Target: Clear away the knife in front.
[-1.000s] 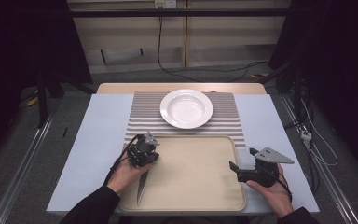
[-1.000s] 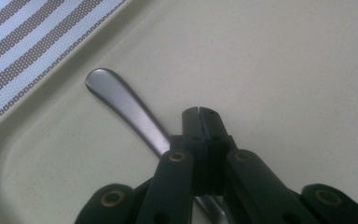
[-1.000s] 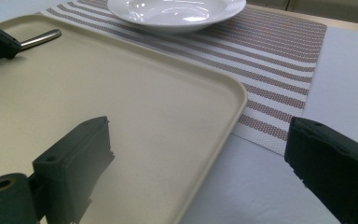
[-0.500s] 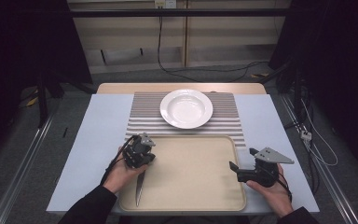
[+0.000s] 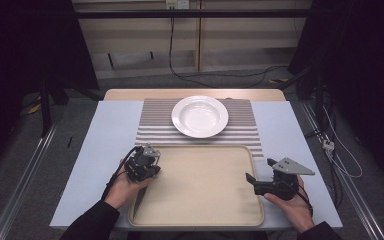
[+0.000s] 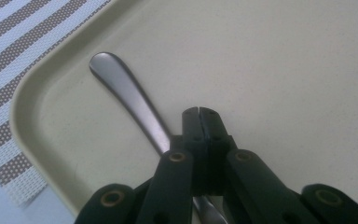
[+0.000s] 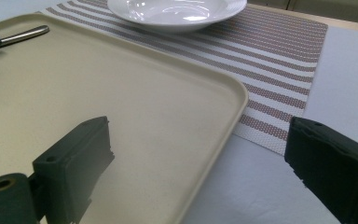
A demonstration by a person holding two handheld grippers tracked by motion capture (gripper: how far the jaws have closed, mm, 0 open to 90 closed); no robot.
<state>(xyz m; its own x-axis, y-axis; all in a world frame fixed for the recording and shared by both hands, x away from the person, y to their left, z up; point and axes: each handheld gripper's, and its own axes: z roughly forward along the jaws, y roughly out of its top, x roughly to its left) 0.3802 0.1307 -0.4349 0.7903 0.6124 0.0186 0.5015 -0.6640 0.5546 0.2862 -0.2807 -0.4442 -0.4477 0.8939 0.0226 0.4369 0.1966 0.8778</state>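
Your left claw (image 6: pixel 199 112) is clamped on the spoon handle (image 6: pixel 130 100), long axis running toward the tray (image 6: pixel 37 93) corner. Right claw (image 7: pixel 205 163) gapes wide, far side.

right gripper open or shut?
Open. In the right gripper view the right gripper's jaws stand far apart, with nothing between them but the beige tray's edge and table beneath.

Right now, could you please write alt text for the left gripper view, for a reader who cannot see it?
The left hand-held gripper, jaws shut together, hangs over a metal utensil handle that lies on a beige tray. A striped placemat shows past the tray's rounded corner.
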